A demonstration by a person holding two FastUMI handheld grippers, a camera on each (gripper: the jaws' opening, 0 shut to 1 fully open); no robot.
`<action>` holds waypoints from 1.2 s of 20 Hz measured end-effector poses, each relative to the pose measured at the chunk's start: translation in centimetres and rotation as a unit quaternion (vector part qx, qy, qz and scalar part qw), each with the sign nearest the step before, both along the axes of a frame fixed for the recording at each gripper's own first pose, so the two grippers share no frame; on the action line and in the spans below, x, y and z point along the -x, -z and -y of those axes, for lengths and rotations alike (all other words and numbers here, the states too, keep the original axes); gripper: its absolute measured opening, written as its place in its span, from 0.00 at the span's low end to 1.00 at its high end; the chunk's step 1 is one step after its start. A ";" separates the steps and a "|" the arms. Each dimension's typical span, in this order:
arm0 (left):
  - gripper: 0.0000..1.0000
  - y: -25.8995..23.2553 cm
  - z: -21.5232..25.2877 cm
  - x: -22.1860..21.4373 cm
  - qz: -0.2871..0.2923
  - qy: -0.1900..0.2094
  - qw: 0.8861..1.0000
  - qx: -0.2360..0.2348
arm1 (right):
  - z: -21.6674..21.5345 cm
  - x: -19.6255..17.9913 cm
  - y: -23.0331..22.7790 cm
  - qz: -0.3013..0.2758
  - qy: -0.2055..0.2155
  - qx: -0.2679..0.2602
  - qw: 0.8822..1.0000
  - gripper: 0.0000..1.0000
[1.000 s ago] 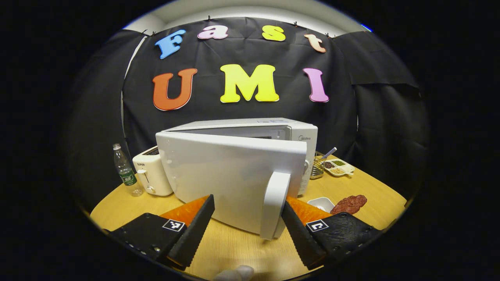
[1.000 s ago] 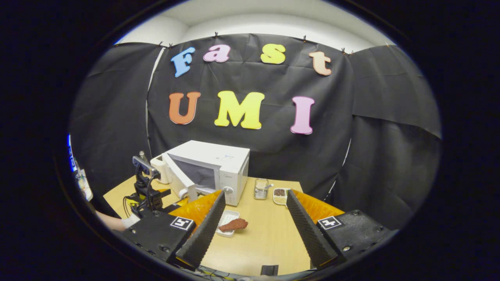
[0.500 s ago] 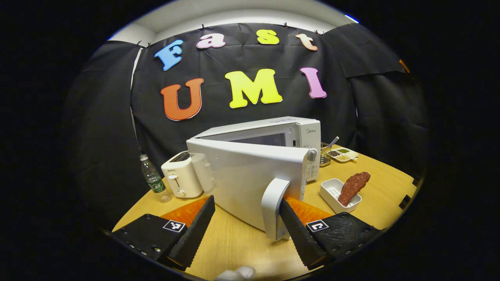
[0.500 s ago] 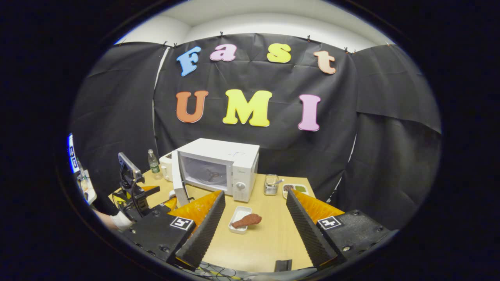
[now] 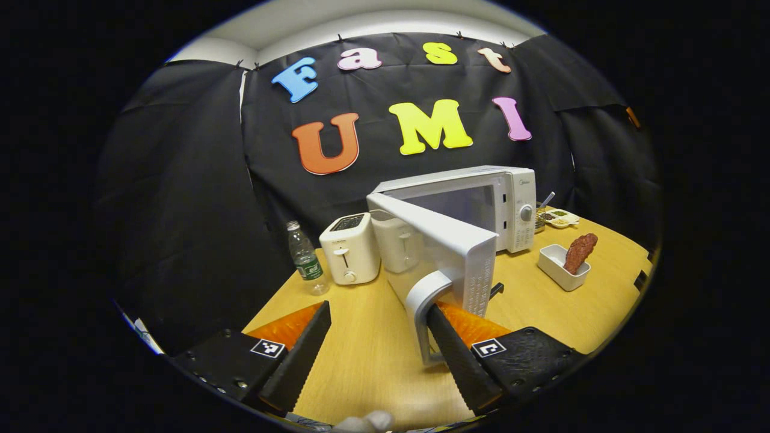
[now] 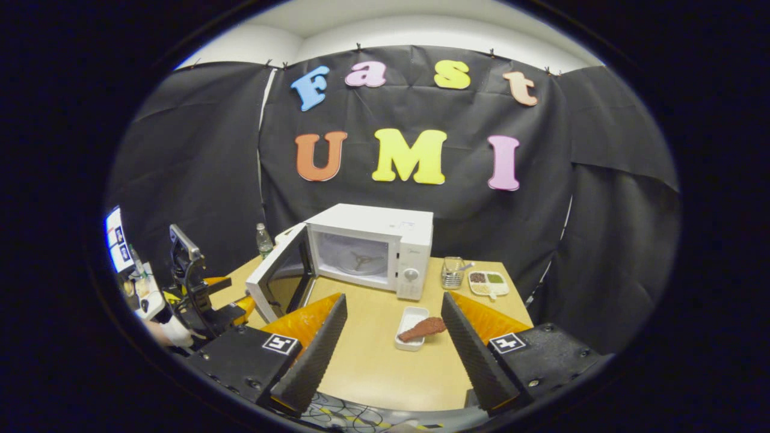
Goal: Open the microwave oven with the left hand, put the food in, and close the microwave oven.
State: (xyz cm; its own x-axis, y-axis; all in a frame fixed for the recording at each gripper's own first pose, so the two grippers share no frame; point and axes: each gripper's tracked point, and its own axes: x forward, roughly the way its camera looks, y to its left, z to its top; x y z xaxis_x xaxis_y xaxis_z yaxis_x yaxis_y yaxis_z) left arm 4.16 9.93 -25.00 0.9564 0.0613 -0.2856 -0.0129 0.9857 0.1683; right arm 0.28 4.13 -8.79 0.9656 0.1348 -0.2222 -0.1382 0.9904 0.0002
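White plastic fills my forward look: the microwave point(image 5: 481, 201) stands on the wooden table point(image 5: 367, 355) with its door point(image 5: 448, 249) swung wide. My left gripper point(image 5: 379, 355) has its fingers spread, the right one hooked behind the door handle point(image 5: 424, 307). My right gripper point(image 6: 391, 355) hangs open above the table, and the food point(image 6: 423, 328) rests across a small white dish point(image 6: 410, 326) before the oven.
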 end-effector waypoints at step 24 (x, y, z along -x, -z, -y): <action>0.96 -10.4 7.5 7.1 0.054 0.010 0.997 0.050 | 9.0 -12.8 18.7 -0.143 -0.017 -0.053 0.988 1.00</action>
